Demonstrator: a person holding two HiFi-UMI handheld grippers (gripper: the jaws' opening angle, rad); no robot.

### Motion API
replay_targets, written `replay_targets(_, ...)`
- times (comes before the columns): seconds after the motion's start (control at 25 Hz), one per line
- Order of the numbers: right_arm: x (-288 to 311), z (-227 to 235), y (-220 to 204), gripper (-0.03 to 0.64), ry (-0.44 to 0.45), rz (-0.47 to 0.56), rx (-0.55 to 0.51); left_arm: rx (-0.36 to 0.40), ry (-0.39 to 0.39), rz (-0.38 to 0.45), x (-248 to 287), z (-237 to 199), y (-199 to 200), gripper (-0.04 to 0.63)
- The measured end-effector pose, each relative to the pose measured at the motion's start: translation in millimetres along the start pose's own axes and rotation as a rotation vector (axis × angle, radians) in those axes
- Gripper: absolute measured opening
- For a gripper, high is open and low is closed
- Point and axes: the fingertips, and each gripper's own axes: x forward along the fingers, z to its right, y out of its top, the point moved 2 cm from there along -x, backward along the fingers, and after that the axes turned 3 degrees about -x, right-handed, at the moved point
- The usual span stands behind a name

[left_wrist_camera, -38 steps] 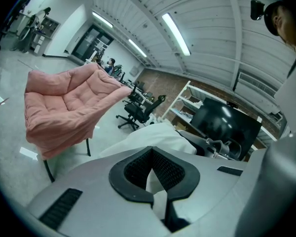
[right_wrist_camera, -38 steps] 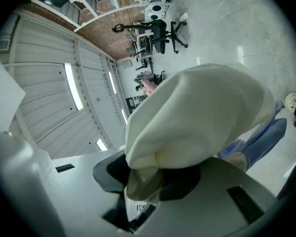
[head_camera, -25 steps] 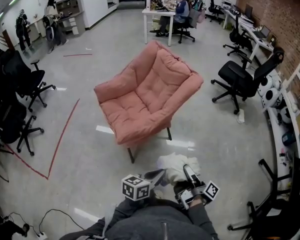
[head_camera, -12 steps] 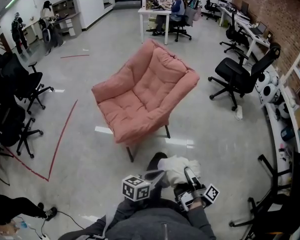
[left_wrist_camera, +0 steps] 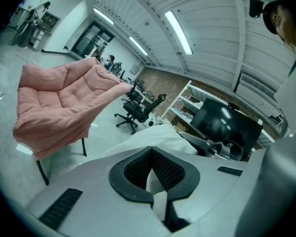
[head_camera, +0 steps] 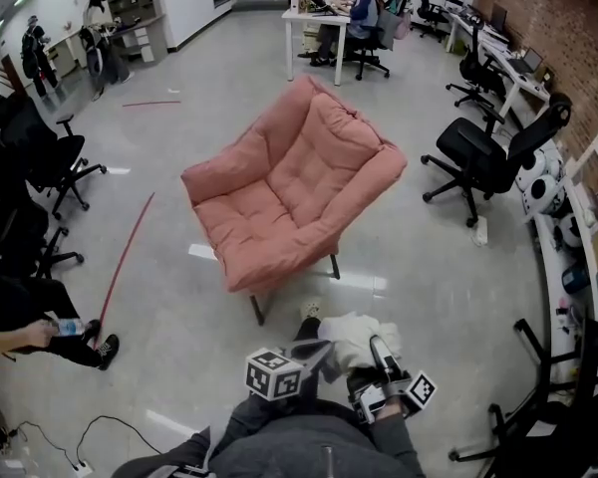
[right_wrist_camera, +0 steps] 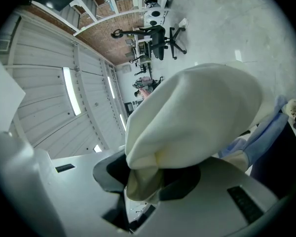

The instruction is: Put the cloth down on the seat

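Note:
A bunched cream-white cloth point(head_camera: 354, 332) hangs between my two grippers, low in the head view, over the grey floor. My left gripper point(head_camera: 314, 352) is shut on one edge of it, and white fabric shows between its black pads point(left_wrist_camera: 133, 169). My right gripper point(head_camera: 376, 355) is shut on the other part. The cloth point(right_wrist_camera: 197, 112) bulges over that gripper's jaws and hides most of its view. The pink padded chair point(head_camera: 289, 192) stands ahead with its seat point(head_camera: 249, 222) bare. The chair point(left_wrist_camera: 59, 102) is also at the left gripper view's left.
Black office chairs stand at the right point(head_camera: 483, 157) and left point(head_camera: 40, 162). A person's arm and leg point(head_camera: 40, 332) reach in at the lower left. A red tape line point(head_camera: 125, 257) crosses the floor. A white desk point(head_camera: 314, 18) with a seated person is at the back.
The cloth stays gripped in both grippers. The pink chair has shifted slightly in the head view. A person has come into view at the lower left.

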Motion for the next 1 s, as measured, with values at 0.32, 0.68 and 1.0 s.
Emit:
replay_targets(0.32, 75, -18, 30, 0.117, 0.011, -0.043, -0.022, -0.008, 0.024, 0.042, 29, -34, 69, 0.008)
replay_targets(0.68, 187, -78, 76, 0.117, 0.081, -0.096, -0.016, 0.05, -0.004, 0.104, 57, -65, 186, 0.008)
replay_targets(1.0, 286, -163, 111, 0.117, 0.157, -0.214, -0.039, 0.106, -0.027, 0.141, 72, -88, 295, 0.008)
